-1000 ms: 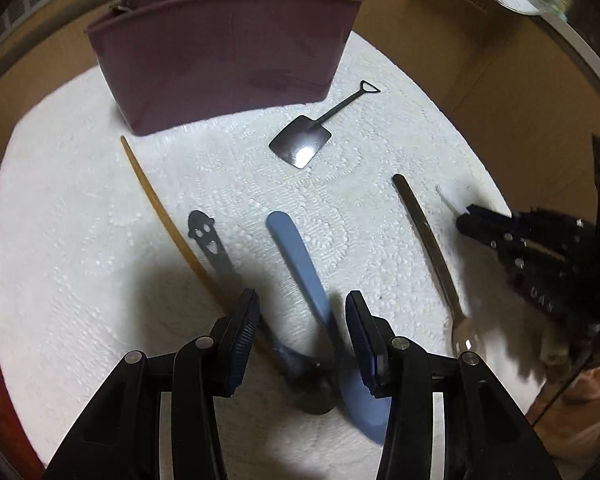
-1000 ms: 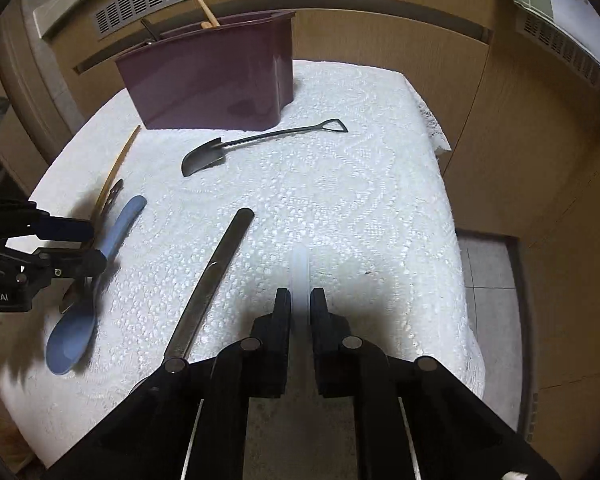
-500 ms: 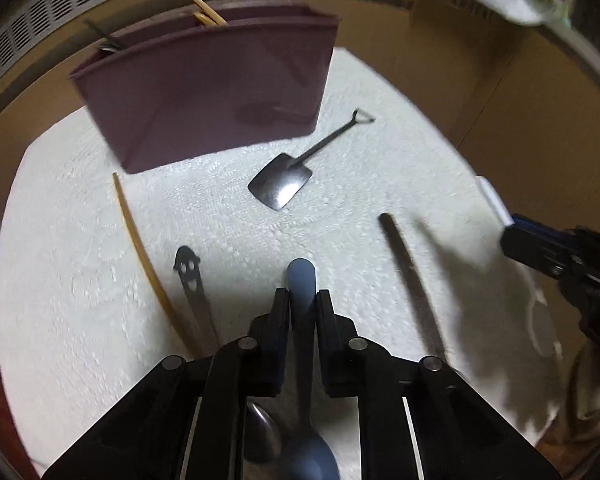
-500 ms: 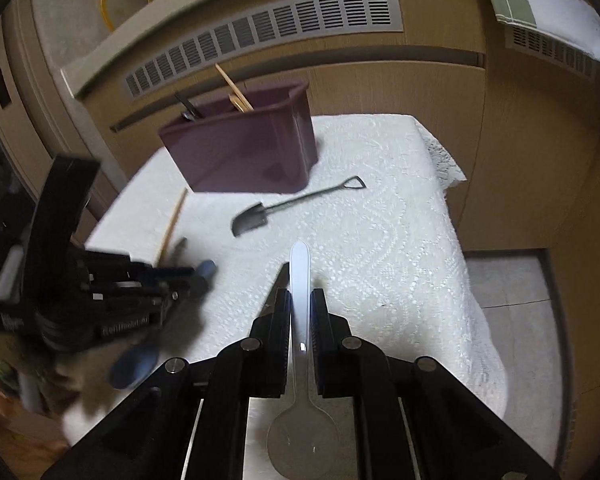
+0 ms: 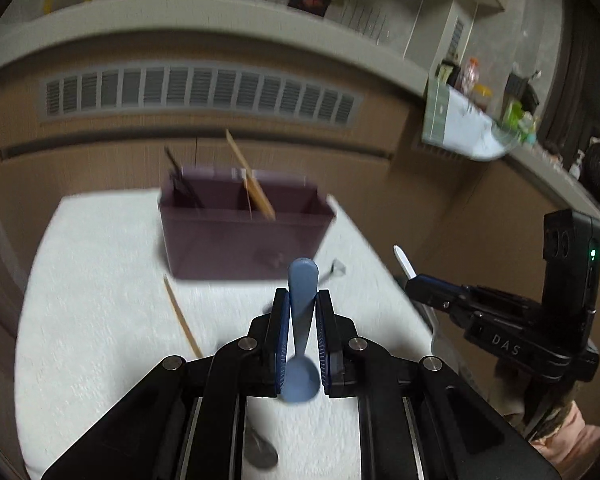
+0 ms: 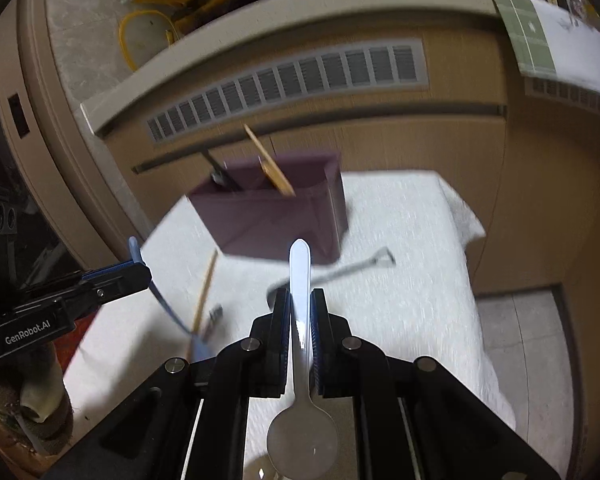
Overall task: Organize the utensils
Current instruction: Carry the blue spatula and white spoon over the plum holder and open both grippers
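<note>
so far only part of the sorting looks done: the dark purple plastic organizer box (image 5: 245, 236) at the back of the white textured tablecloth (image 5: 99, 300) already holds a flat wooden stick (image 5: 251, 178) and a dark utensil (image 5: 181, 178), both leaning out of its compartments. two more pieces are in the air. the left gripper (image 5: 302, 324) is pinching the handle of a blue plastic spoon (image 5: 302, 300), handle pointing toward the box and bowl hanging back between the arms. the right gripper (image 6: 300, 320) is clamped on the handle of a clear white plastic spoon (image 6: 300, 280) in the same way, bowl toward the camera.

left on the cloth, as far as the blur allows: a long wooden chopstick (image 5: 181, 318), a small dark shovel-shaped metal spoon (image 6: 332, 272) in front of the box, and a dark metal spoon bowl (image 5: 261, 454) near the front edge. by my judgement the job is under halfway, with both held spoons yet to reach a compartment and at least three pieces to collect.
</note>
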Available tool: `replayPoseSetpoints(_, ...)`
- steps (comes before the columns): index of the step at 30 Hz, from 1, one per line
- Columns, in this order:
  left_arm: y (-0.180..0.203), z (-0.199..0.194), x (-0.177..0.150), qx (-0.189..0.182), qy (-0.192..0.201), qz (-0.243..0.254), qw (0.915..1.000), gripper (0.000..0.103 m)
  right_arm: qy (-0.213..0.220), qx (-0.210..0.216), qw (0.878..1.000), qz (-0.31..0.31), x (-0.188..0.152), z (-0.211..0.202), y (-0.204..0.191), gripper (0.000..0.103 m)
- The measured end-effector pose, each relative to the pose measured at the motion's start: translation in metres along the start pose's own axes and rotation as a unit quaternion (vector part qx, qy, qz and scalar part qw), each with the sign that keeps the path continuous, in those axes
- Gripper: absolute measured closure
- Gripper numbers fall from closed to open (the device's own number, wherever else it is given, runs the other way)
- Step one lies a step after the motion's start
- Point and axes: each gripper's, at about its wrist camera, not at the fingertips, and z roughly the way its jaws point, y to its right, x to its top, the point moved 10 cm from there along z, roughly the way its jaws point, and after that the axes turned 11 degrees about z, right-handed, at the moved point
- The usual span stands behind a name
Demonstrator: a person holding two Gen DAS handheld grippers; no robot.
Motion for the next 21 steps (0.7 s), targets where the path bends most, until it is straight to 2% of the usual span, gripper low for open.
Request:
replayPoseSetpoints(2,-0.008,-0.009,0.038,0.0,0.036,0.009,0.9993,0.089,0.032,0.005,0.999,-0.014,0.032,-0.006,-0.012,0.093)
replayPoseSetpoints(6,-0.022,-0.025,0.113,0.006,0.101,0.035,0.9942,0.089,0.115,0.038,0.992,-0.036,0.118,-0.023,-0.045,0.093)
replayPoseSetpoints(8,-0.033,-0.025,0.139,0.024,0.125,0.046,0.9908,0.089,0.144,0.056,0.987,-0.046,0.151,-0.024,-0.059,0.093)
replayPoseSetpoints(10,-0.047,-0.019,0.158,0.038,0.136,0.046,0.989,0.089,0.153,0.073,0.984,-0.045,0.172,-0.015,-0.067,0.093)
replayPoseSetpoints(12,-0.063,-0.006,0.166,0.042,0.131,0.039,0.9897,0.089,0.149,0.09,0.984,-0.039,0.185,0.001,-0.071,0.093)
replayPoseSetpoints(15,-0.082,0.018,0.164,0.04,0.115,0.029,0.9922,0.089,0.138,0.087,0.986,-0.044,0.189,0.032,-0.073,0.093)
replayPoseSetpoints(21,-0.108,0.076,0.129,0.026,0.064,0.005,0.9976,0.089,0.12,0.058,0.99,-0.048,0.179,0.093,-0.058,0.093)
